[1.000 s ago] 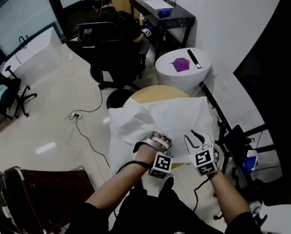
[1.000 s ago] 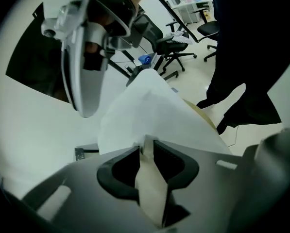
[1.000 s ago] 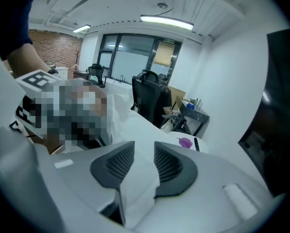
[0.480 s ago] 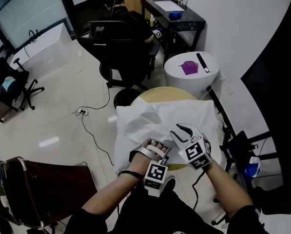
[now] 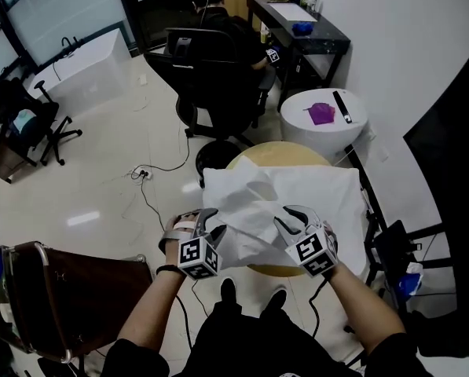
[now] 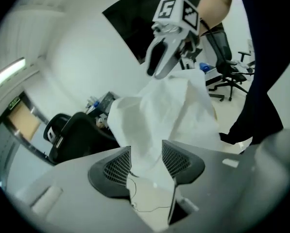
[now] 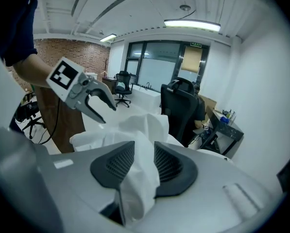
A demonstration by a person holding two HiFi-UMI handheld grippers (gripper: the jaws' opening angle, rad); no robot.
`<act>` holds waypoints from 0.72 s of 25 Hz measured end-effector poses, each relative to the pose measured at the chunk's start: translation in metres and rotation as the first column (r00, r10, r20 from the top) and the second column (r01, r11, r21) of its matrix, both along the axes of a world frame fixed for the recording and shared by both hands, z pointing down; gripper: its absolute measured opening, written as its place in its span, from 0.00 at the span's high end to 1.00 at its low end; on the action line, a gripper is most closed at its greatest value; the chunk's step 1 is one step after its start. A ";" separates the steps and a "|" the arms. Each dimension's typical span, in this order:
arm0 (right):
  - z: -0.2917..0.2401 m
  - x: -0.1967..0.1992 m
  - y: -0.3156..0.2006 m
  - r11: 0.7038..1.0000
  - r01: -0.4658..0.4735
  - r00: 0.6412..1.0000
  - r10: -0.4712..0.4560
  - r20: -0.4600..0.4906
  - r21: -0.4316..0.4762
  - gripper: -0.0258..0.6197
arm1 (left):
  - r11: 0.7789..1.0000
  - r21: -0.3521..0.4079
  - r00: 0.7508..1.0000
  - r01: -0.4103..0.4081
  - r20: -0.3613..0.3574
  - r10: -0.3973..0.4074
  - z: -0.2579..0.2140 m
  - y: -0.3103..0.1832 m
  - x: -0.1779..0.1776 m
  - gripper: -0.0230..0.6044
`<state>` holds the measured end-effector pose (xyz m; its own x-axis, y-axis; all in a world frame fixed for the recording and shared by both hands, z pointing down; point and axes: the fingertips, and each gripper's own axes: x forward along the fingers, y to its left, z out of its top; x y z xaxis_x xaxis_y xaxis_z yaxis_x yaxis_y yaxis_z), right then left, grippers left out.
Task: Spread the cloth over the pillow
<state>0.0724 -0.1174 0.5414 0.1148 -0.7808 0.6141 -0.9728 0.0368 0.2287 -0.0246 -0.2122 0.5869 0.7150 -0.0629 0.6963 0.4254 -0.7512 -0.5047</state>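
A white cloth (image 5: 250,225) hangs bunched and lifted between my two grippers, above the near edge of the white pillow (image 5: 320,191). The pillow lies on a round wooden table (image 5: 269,154). My left gripper (image 5: 207,220) is at the cloth's left end, its jaws closing, and the cloth (image 6: 159,110) runs between its pads (image 6: 119,165). My right gripper (image 5: 291,220) is shut on the cloth's right end, where a thick fold (image 7: 140,130) fills the gap between its pads (image 7: 166,161). Each gripper view shows the other gripper: the right one (image 6: 164,57) and the left one (image 7: 98,106).
A white round side table (image 5: 324,136) behind the pillow carries a purple object (image 5: 322,113) and a black bar. Beyond are black office chairs (image 5: 218,77) and a black desk (image 5: 301,30). A brown chair (image 5: 69,305) stands near left. Cables (image 5: 152,203) lie on the floor.
My left gripper has come off the pillow and moved left, drawing the cloth up and out. The right gripper has shifted slightly left with the cloth still in it.
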 end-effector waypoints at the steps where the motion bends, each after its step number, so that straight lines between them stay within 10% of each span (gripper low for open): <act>1: 0.000 -0.003 -0.002 1.000 0.001 1.000 -0.001 0.002 0.000 0.75 | 0.999 -0.013 0.999 0.038 0.009 -0.038 0.007 -0.017 -0.003 0.66; 6: -0.002 -0.013 -0.014 1.000 0.001 1.000 -0.001 0.005 0.009 0.75 | 0.936 -0.279 0.976 0.217 0.067 -0.206 0.038 -0.050 -0.005 0.66; 12: -0.003 -0.014 -0.021 0.999 -0.046 0.999 0.046 0.014 0.014 0.75 | 0.598 -0.693 0.902 0.402 0.187 -0.389 0.069 -0.051 -0.008 0.69; 18: 0.001 -0.016 -0.024 0.997 -0.069 0.997 0.068 0.026 0.027 0.75 | 0.497 -0.787 0.911 0.367 0.195 -0.364 0.063 -0.058 0.001 0.66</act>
<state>0.0568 -0.1417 0.5425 0.1530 -0.7887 0.5955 -0.9784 -0.0360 0.2038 -0.0240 -0.2701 0.6494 0.7602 0.2572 0.5966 0.0164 -0.9256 0.3781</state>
